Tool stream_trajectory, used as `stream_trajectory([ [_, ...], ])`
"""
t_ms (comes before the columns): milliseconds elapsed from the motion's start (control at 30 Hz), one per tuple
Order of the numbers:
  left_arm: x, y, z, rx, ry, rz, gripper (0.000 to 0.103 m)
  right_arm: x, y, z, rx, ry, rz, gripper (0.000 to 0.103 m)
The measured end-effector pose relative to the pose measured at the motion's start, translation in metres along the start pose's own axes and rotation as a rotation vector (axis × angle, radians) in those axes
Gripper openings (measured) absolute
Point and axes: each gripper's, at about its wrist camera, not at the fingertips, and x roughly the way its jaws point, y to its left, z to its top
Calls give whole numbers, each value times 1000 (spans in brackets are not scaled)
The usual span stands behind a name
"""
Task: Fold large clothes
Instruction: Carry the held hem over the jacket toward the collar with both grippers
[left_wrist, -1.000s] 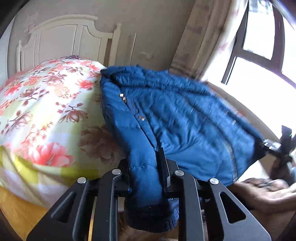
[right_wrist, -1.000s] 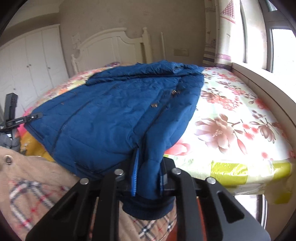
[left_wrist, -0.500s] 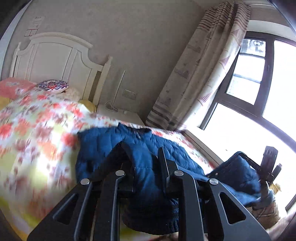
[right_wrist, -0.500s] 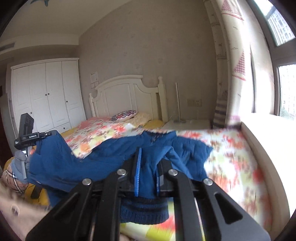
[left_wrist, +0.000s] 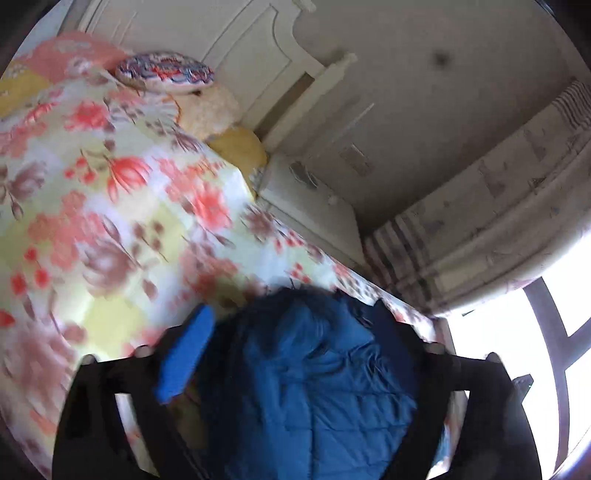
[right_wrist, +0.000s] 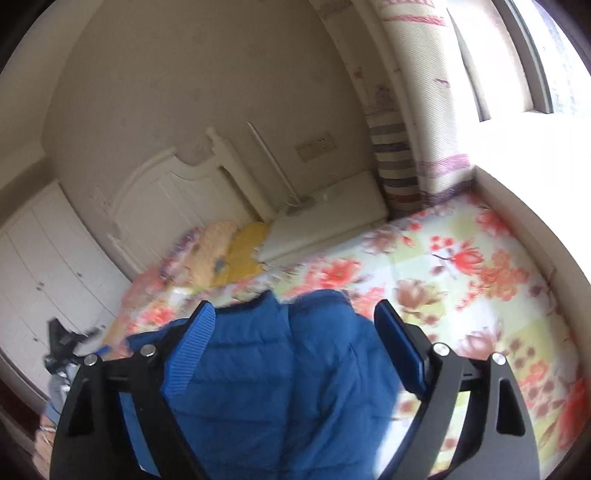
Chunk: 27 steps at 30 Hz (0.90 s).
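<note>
A blue quilted jacket (left_wrist: 314, 387) lies bunched on the floral bed cover (left_wrist: 110, 221). My left gripper (left_wrist: 291, 310) is opening. Its fingers straddle the jacket's upper edge, and the blue pads (left_wrist: 184, 354) stand clear of the fabric. In the right wrist view the same jacket (right_wrist: 277, 387) fills the space between the wide-spread fingers of my right gripper (right_wrist: 295, 308). That gripper is also opening, and its pads (right_wrist: 404, 354) do not press on the cloth. The lower part of the jacket is hidden behind both gripper bodies.
A white headboard (right_wrist: 159, 195) and pillows (left_wrist: 164, 70) are at the bed's far end. A white nightstand (right_wrist: 325, 218) stands beside them. A striped curtain (right_wrist: 391, 155) and a bright window (left_wrist: 554, 350) lie to the right, and white wardrobes (right_wrist: 44, 258) to the left.
Both grippers, which were shut on the jacket's cuffs, have swung up and forward over the bed and opened. The jacket has gone from spread out to bunched between the fingers.
</note>
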Motion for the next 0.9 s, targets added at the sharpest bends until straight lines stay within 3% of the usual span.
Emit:
stream_trajectory([
  [133,11,-1,6,160,32,106,82,31,3,-12,-132,107,-76,84],
  [267,45,-7,-10,264,173,75,82,58,28,-19,-221,194,-79,84],
  [433,75,-19,-24,332,254,45,82,95,46,-16,-312,296,-94,84],
  [567,103,-27,-35,387,328,64,82,121,41,-22,-320,360,-79,83],
  [600,108,-27,-37,387,339,57,81,125,39,-25,-315,368,-66,72],
  [633,111,-27,-40,387,340,52,67,126,39,-26,-314,366,-51,57],
  [667,112,-28,-44,396,309,75,50,122,40,-29,-325,346,-39,27],
  [700,111,-28,-45,398,281,101,26,112,46,-32,-355,290,-36,13],
  [733,104,-29,-47,402,249,88,13,101,52,-33,-375,254,-34,8],
  [800,77,-43,-56,476,158,96,8,64,65,-34,-410,164,-23,5],
  [900,40,-52,-55,479,104,50,8,22,75,-21,-394,99,13,5],
])
